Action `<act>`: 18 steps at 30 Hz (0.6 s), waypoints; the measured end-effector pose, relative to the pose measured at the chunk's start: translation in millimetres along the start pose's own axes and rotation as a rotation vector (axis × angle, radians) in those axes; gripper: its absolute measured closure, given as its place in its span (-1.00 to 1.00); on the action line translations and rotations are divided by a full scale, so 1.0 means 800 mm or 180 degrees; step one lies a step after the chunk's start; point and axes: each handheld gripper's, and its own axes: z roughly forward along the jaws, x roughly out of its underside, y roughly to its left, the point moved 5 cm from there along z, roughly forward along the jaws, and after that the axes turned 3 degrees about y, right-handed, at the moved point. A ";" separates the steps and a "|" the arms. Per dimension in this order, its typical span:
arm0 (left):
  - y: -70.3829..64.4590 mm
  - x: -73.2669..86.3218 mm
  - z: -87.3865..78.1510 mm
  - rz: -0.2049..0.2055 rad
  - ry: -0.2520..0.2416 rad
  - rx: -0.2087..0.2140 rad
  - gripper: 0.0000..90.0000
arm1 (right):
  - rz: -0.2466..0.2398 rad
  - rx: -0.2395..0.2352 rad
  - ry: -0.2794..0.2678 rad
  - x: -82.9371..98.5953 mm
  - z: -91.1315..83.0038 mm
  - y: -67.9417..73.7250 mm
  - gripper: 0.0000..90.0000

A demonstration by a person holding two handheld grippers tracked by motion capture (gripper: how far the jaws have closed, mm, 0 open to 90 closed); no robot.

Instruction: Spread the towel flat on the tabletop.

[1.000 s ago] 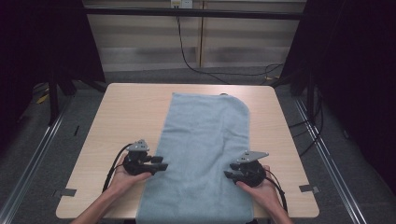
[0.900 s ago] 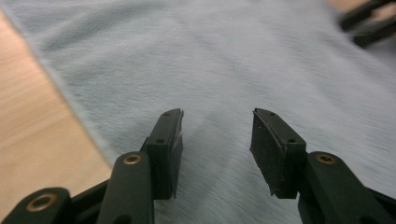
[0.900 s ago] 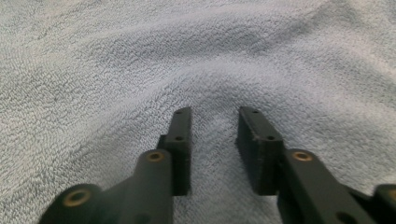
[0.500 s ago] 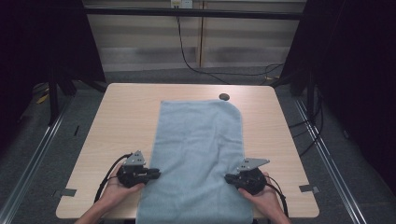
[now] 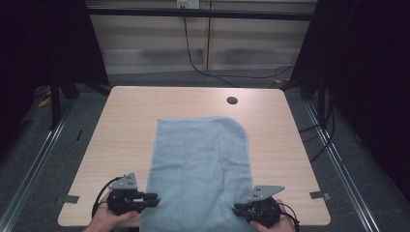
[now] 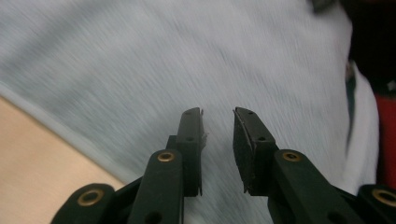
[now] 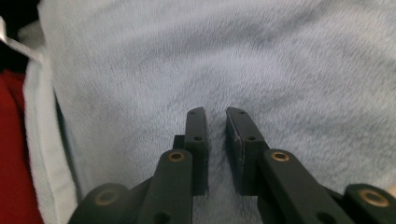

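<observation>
here we are looking down on the wooden table (image 5: 130,121), the largest thing in the high view, with a small round hole (image 5: 232,100) near its far edge at about one o'clock from the table's middle. lying flat on it is the pale blue towel (image 5: 200,164), running from the middle of the table toward six o'clock, where its near end is reaching the table's near edge; its far right corner is rounded over.

at about seven o'clock we are seeing the left gripper (image 5: 151,199), held in a hand (image 5: 104,220), its tips lying at the towel's left edge. in the left gripper view the left gripper's jaws are standing a narrow gap apart over the blurred cloth, with nothing between them.

at about five o'clock the right gripper (image 5: 238,210) is sitting at the towel's right edge near the near corner. in the right gripper view its jaws are standing narrower, a thin slit apart, just above the fluffy towel, and we are seeing no cloth pinched between them.
</observation>
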 end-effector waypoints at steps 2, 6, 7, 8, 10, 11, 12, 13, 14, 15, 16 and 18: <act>0.023 -0.018 0.005 -0.0111 -0.0084 -0.0080 0.48 | 0.0030 0.0009 -0.0183 -0.019 -0.005 -0.011 0.68; 0.063 -0.051 0.023 -0.0107 -0.0132 -0.0389 0.44 | 0.0080 0.0259 -0.0289 -0.057 -0.002 -0.061 0.51; 0.076 -0.066 0.030 -0.0166 -0.0232 -0.0432 0.41 | 0.0150 0.0369 -0.0276 -0.073 0.007 -0.089 0.38; 0.076 -0.066 0.030 -0.0166 -0.0232 -0.0432 0.39 | 0.0165 0.0398 -0.0243 -0.079 0.013 -0.101 0.33; 0.087 -0.076 0.039 -0.0134 -0.0193 -0.0516 0.34 | 0.0185 0.0486 -0.0198 -0.090 0.024 -0.122 0.26; 0.099 -0.078 0.048 -0.0216 -0.0174 -0.0570 0.31 | 0.0231 0.0475 -0.0188 -0.095 0.030 -0.130 0.22; 0.104 -0.077 0.054 -0.0216 -0.0117 -0.0607 0.27 | 0.0221 0.0503 -0.0188 -0.099 0.035 -0.136 0.19; 0.106 -0.075 0.059 -0.0208 -0.0049 -0.0628 0.23 | 0.0250 0.0514 -0.0192 -0.102 0.040 -0.141 0.15; 0.106 -0.075 0.059 -0.0208 -0.0049 -0.0628 0.21 | 0.0254 0.0516 -0.0188 -0.105 0.045 -0.145 0.13; 0.106 -0.071 0.065 -0.0211 0.0041 -0.0617 0.21 | 0.0254 0.0516 -0.0188 -0.105 0.045 -0.145 0.13; 0.105 -0.068 0.068 -0.0141 0.0072 -0.0657 0.22 | 0.0247 0.0539 -0.0187 -0.108 0.047 -0.147 0.12; 0.101 -0.066 0.066 -0.0039 0.0147 -0.0729 0.46 | 0.0224 0.0554 -0.0209 -0.113 0.050 -0.151 0.10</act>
